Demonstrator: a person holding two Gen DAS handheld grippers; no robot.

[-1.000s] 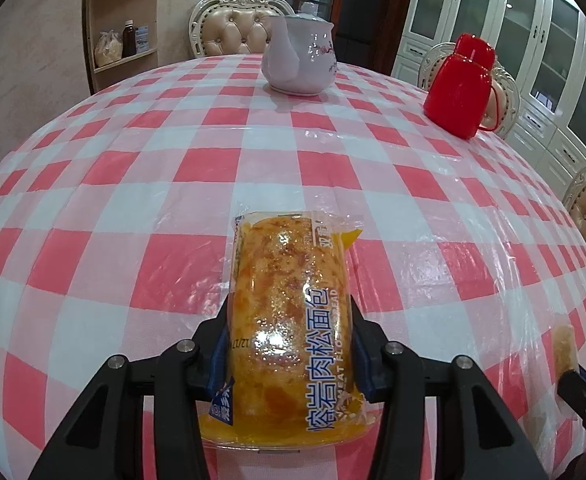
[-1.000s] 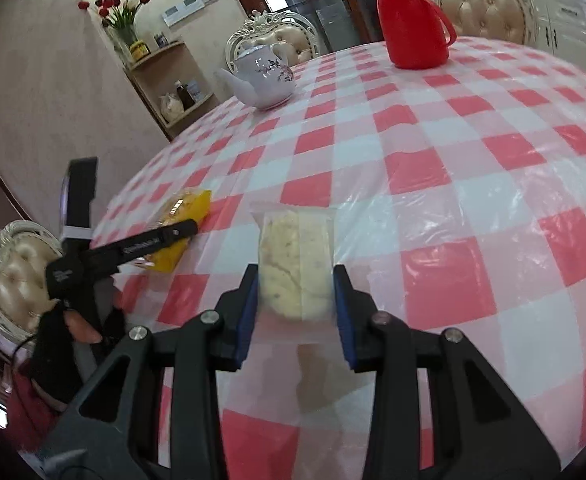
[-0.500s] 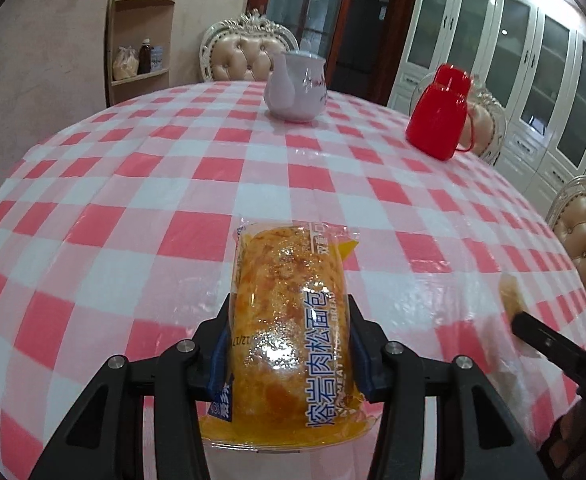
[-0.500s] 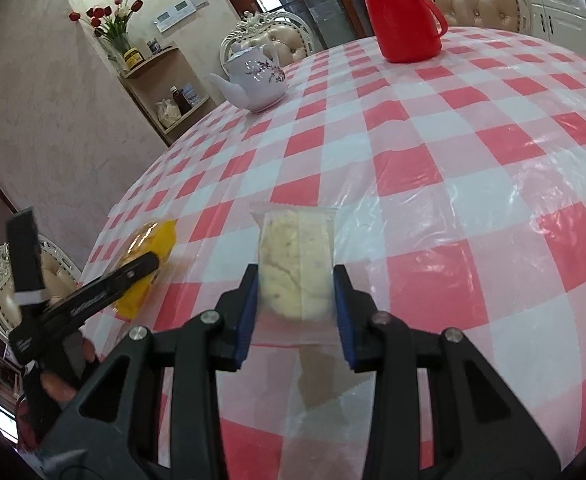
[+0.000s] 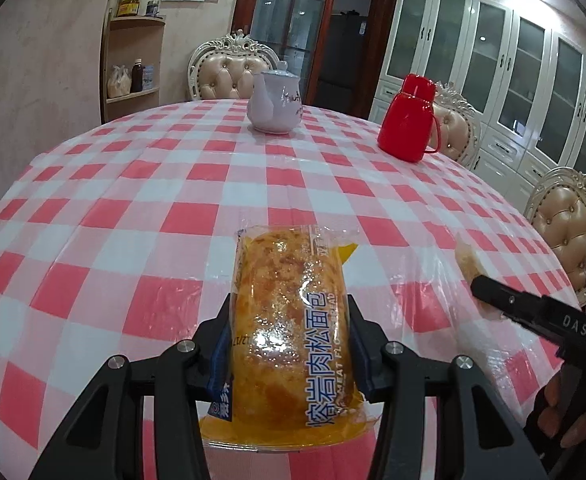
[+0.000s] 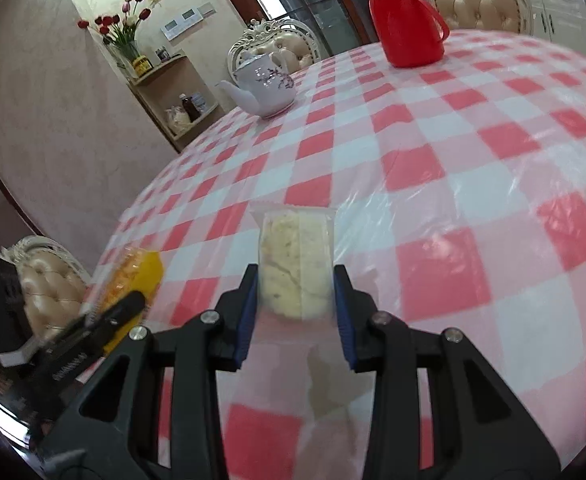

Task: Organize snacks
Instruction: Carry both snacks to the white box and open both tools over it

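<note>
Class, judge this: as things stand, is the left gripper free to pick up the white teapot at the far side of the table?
Probably not: the left gripper is shut on the meat floss bread, so its jaws are occupied, and the white teapot stands far across the table.

Checked counter [image 5: 141,208] lies bare and open across its near and middle stretch. Far across it, a white teapot [image 5: 275,106] and a red flask [image 5: 409,120] stand well apart, with an open gap between them. Padded chairs [image 5: 229,74] ring the counter's far edge.
</note>
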